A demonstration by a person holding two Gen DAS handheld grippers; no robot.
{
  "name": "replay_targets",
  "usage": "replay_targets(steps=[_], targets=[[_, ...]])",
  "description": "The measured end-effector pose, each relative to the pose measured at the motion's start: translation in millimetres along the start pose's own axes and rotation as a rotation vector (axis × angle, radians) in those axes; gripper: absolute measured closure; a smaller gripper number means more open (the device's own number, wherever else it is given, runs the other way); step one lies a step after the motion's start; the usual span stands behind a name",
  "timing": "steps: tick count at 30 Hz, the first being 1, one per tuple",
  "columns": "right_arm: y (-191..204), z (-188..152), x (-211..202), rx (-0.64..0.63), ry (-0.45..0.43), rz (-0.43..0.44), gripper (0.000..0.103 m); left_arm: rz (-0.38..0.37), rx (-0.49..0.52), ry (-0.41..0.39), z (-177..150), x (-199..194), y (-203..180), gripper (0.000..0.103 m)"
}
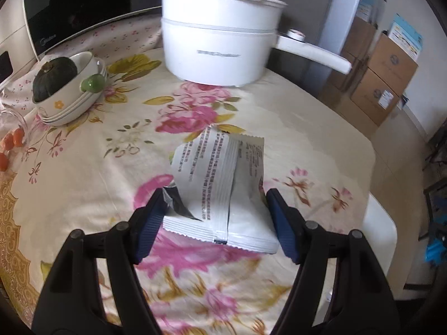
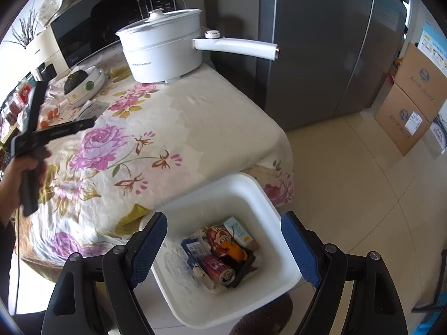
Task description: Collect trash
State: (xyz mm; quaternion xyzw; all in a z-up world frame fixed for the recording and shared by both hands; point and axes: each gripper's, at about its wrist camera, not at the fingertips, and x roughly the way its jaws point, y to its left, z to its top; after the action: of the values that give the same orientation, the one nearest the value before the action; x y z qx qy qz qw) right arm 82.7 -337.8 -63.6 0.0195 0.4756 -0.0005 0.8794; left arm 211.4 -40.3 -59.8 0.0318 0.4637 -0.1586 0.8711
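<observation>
Left tongs [image 1: 215, 217]: clamped on white packet [image 1: 223, 189], seen from left wrist only. Right tongs [image 2: 223, 248]: held apart, empty, above bin [image 2: 279, 217], seen from right wrist only.

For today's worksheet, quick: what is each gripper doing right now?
Left gripper: closed on the white snack wrapper, held above the floral tablecloth.
Right gripper: open, holding nothing, over the white trash bin.

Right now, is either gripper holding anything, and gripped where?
The left gripper clamps a white printed snack wrapper across its two side edges at the near end, off the tablecloth. The right gripper is open, empty, above the white bin.
</observation>
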Motion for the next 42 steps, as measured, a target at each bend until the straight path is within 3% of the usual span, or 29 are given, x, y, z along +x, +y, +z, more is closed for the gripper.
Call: replay_targets(steps=[5, 10, 23, 24, 25, 27, 33, 37, 42], targets=[[-12.4, -11.1, -3.7, 0.018, 0.015, -0.020, 0.018, -0.075, 0.023, 0.000, -32.7, -41.8, -53.4, 0.030], [-19.3, -22.8, -11.1, -0.003, 0.019, -0.062, 0.018, -0.140, 0.039, 0.021, -67.4, -50.3, -94.2, 0.030], [-58.5, -33.6, -19.4, 0.064, 0.017, -0.093, 0.018, -0.219, 0.082, 0.111, -93.9, -8.1, -165.7, 0.029], [-59.4, -34.4, -19.4, 0.062, 0.019, -0.096, 0.018, -0.223, 0.074, 0.109, -94.7, -5.7, -167.6, 0.026], [-60.0, -34.8, -19.4, 0.060, 0.020, -0.100, 0.018, -0.232, 0.065, 0.113, -95.3, -2.8, -168.9, 0.015], [-61.5, -35.1, -19.6, 0.059, 0.019, -0.106, 0.018, -0.219, 0.028, 0.134, -98.1, 3.4, -166.9, 0.001], [-58.8, -35.1, -22.9, 0.059, 0.010, -0.104, 0.018, -0.188, -0.009, 0.123, -107.1, -14.8, -154.3, 0.001], [-46.1, -35.3, -27.9, 0.045, -0.003, -0.096, 0.018, -0.095, -0.019, 0.088, -113.6, -45.6, -139.6, 0.001], [-10.8, -40.6, -39.3, 0.005, -0.027, -0.058, 0.017, 0.034, -0.136, 0.061, -126.1, -81.9, -109.1, 0.000]])
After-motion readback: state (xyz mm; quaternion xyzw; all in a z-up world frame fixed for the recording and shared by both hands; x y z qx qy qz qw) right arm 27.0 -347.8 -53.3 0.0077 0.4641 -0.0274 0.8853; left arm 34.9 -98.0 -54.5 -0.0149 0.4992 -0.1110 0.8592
